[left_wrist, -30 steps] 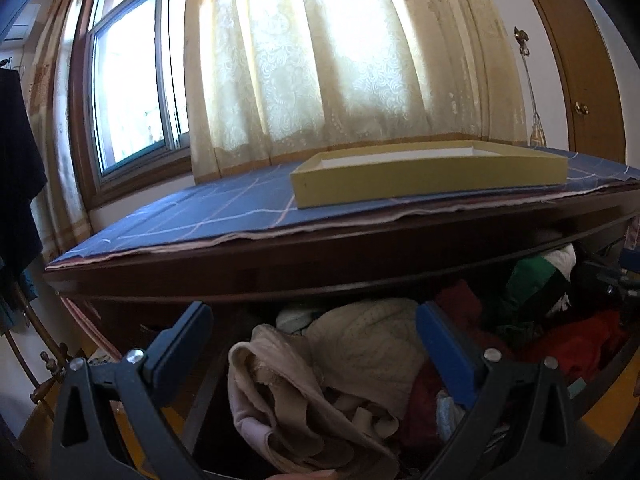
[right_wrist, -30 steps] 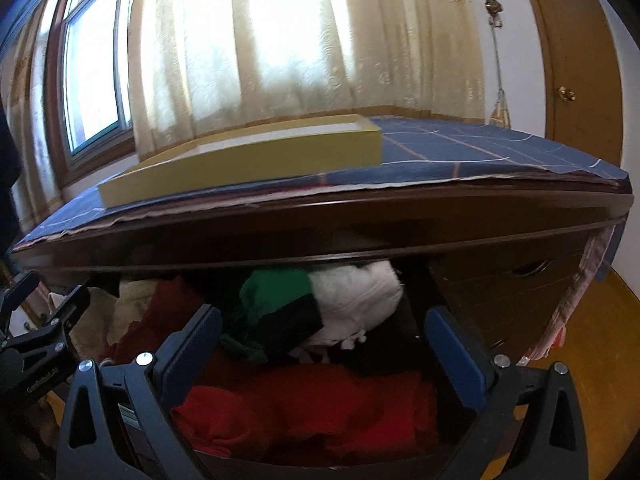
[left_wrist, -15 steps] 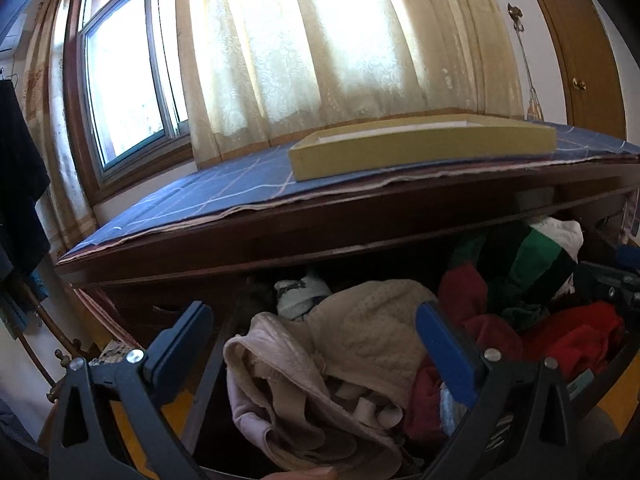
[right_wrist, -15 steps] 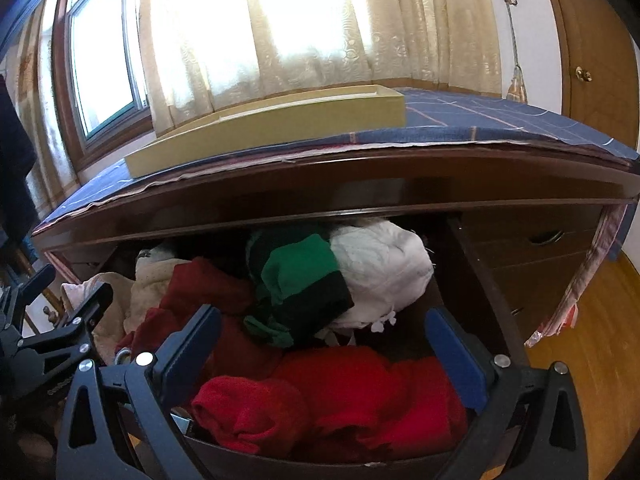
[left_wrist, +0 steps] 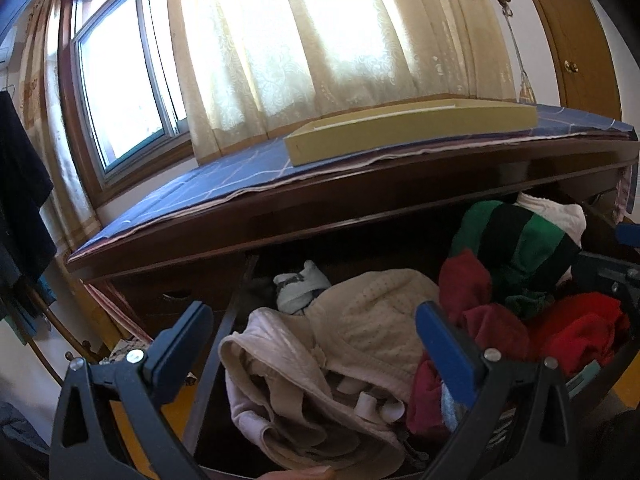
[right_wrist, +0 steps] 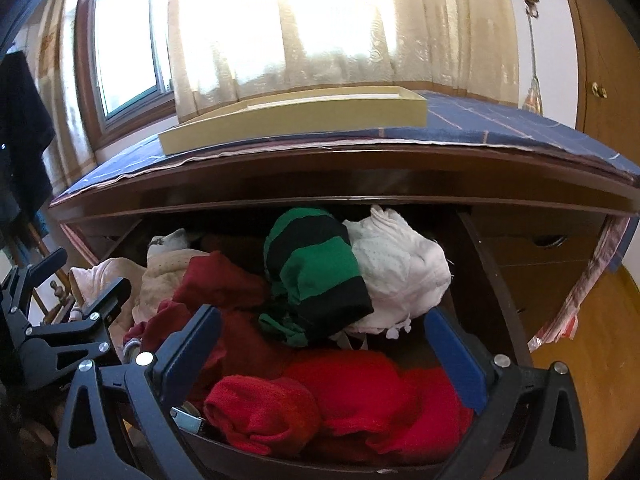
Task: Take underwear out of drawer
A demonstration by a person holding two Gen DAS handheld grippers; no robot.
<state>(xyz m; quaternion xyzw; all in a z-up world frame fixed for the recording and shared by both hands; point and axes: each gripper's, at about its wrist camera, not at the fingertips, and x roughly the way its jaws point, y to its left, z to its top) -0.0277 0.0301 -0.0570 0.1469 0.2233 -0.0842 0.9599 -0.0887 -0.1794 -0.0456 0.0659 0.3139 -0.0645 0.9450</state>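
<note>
Drawer [right_wrist: 476, 264] stands open, packed with garments; nothing lifted yet, all picking remains. Beige underwear [left_wrist: 320, 344] lies heaped at its left end. Left tongs [left_wrist: 312, 332] and right tongs [right_wrist: 324, 344] both spread wide, empty.

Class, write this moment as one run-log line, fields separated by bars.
drawer: open, full of clothes | left gripper: jaws open, over beige garment | right gripper: jaws open, over red garment | nothing gripped
</note>
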